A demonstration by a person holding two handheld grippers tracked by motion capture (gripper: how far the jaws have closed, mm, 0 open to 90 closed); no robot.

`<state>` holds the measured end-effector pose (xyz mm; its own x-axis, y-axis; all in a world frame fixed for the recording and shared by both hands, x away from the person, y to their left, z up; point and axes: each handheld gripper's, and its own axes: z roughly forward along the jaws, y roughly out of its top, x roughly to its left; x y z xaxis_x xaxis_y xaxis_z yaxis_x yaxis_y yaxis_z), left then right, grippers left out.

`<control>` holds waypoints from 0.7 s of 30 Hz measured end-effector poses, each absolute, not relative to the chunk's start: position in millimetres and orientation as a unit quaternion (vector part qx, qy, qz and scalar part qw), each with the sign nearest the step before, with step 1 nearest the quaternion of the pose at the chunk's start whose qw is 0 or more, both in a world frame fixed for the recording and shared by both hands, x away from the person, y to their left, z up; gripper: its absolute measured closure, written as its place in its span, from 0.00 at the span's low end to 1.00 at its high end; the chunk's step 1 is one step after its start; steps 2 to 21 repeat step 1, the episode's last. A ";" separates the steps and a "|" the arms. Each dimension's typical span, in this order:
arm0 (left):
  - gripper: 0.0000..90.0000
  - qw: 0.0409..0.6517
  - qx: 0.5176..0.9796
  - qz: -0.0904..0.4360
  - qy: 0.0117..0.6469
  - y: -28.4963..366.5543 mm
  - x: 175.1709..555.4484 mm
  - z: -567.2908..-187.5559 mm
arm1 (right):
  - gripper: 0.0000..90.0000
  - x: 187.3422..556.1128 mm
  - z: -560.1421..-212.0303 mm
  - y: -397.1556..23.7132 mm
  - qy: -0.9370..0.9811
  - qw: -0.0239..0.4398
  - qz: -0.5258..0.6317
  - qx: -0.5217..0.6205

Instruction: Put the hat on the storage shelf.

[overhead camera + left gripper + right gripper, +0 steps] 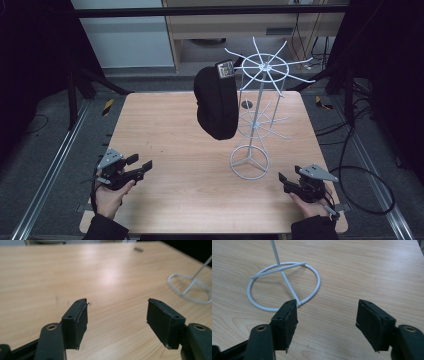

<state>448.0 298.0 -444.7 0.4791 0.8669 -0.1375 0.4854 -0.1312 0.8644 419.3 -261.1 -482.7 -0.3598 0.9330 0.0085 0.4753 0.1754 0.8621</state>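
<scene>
I have both tongs parked low at the near edge of the worktop (165,150), one toward each near corner. My left tongs (141,166) stand with their jaws well apart and nothing between them; in the left gripper view (117,317) I look past the two black pads at bare wood, with the ring foot of the stand off to the side. My right tongs (282,178) are likewise spread and empty; in the right gripper view (327,316) their jaws frame the wood just short of the stand's foot.

Outward from there, the white wire stand (255,110) rises on its ring foot right of the worktop's middle, nearer my right hand (309,200) than my left hand (111,196). It carries two tiers of spoked arms. The black cap (216,102) hangs from an arm of the top tier on the side facing the left edge, drooping down past the lower tier, clear of the wood. A small tag sits at its top, near where it hooks on.

I judge this as the resting point before the reach: nothing is gripped and both tongs are well apart from the cap. I take the work to be lifting the cap off its arm. The next move calls for raising one pair of tongs high, closing on the fabric near the hook, and drawing it outward along the spoke. The stand looks light, so pinning its foot or post with the right tongs would keep it from tipping.
</scene>
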 end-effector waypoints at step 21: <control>0.35 0.458 0.725 0.203 0.473 300.4 447.4 -449.3 | 0.34 419.5 -482.9 -261.2 0.713 0.279 0.411 0.494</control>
